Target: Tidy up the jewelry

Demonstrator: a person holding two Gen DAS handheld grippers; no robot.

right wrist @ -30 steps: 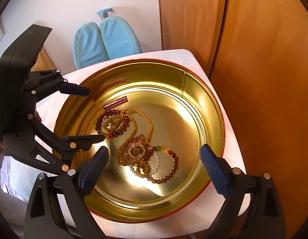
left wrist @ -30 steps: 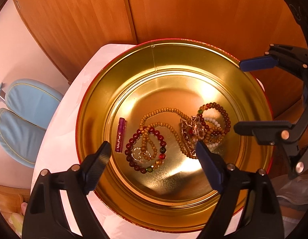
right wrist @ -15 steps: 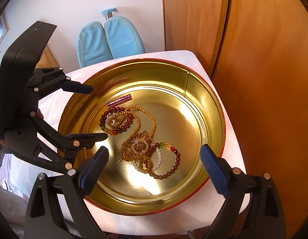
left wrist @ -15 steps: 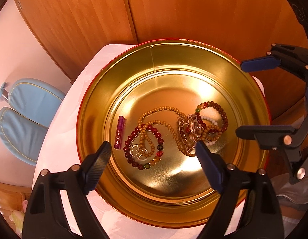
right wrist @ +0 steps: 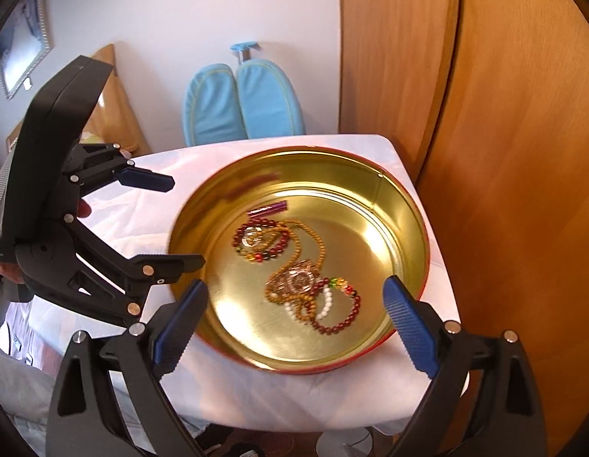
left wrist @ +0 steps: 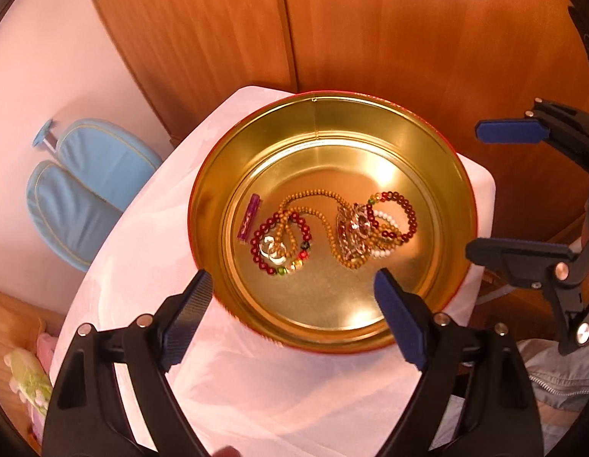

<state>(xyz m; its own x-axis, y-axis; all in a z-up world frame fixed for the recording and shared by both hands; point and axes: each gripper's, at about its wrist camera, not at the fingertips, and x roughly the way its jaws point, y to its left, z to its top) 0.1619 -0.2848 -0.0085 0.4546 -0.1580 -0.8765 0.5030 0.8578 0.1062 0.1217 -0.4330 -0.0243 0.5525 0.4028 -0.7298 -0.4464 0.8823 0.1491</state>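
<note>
L gripper (left wrist: 292,297): jaws wide apart, nothing btwn pads, touching nothing; hangs over near rim of tin, tips above the cloth/rim line.
R gripper (right wrist: 294,306): also spread wide, empty, no contact; hangs above near rim of tin, just beside L gripper.
Tin (left wrist: 439,141): round, gold inside, red outside, shallow wall; sits on white-cloth table (left wrist: 279,388), fills most of the top, near far-right corner by wood doors.
Jewelry, where: all on tin floor, none on cloth.
Purple tube (left wrist: 249,218): alone, near tin's left wall, just beside red set.
Red bead bracelet (left wrist: 281,243): left of tin centre, clear ring (left wrist: 272,248) inside its loop, tan strand lying across it.
Tan bead necklace (left wrist: 313,205): long, snakes from red bracelet to right pile.
Right pile: metal watch-like piece (left wrist: 353,234) on top of dark-red bracelet (left wrist: 403,215) + white beads (left wrist: 382,215); tangled, touching.
Handling (judged): all light, limp strands, beads round + slick on metal floor; likely to drag neighbours when lifted.
Where to grip (judged): tube across its middle, easiest first; bracelets at a free outer arc away from overlaps; watch piece by its band, not the face.
Risk: pulling necklace lifts both piles.
</note>
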